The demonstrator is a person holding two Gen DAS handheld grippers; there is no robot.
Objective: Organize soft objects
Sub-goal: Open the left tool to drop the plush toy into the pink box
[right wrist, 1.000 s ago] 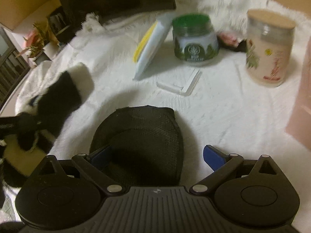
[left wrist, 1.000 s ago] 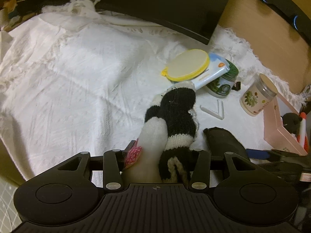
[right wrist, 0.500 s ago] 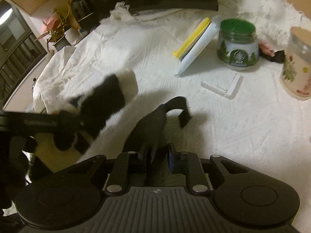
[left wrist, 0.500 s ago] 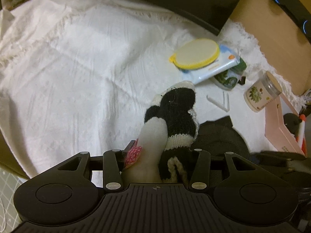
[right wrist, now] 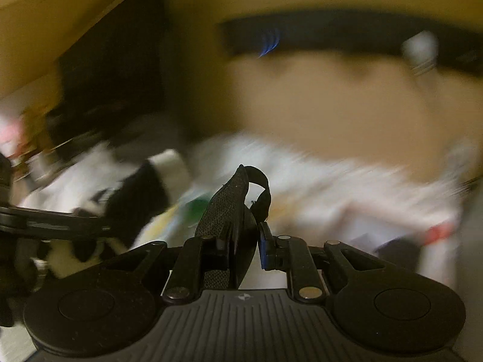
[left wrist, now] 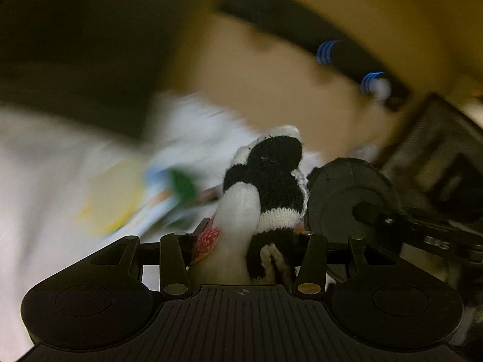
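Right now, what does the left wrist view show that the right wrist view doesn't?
Only the left view shows the left hand-held gripper shut on the sock, with its red tag. Only the right view shows the right hand-held gripper shut on the black pouch and its strap loop. Both show the sock, the pouch and the blurred white cloth.

A black-and-white knitted sock [left wrist: 265, 193] with a red-flecked patch stands up off the white cloth [left wrist: 39, 181], pinched at its lower end. Right of the sock, a black mesh pad [right wrist: 229, 211] with a strap loop stands edge-up, likewise pinched above the cloth.
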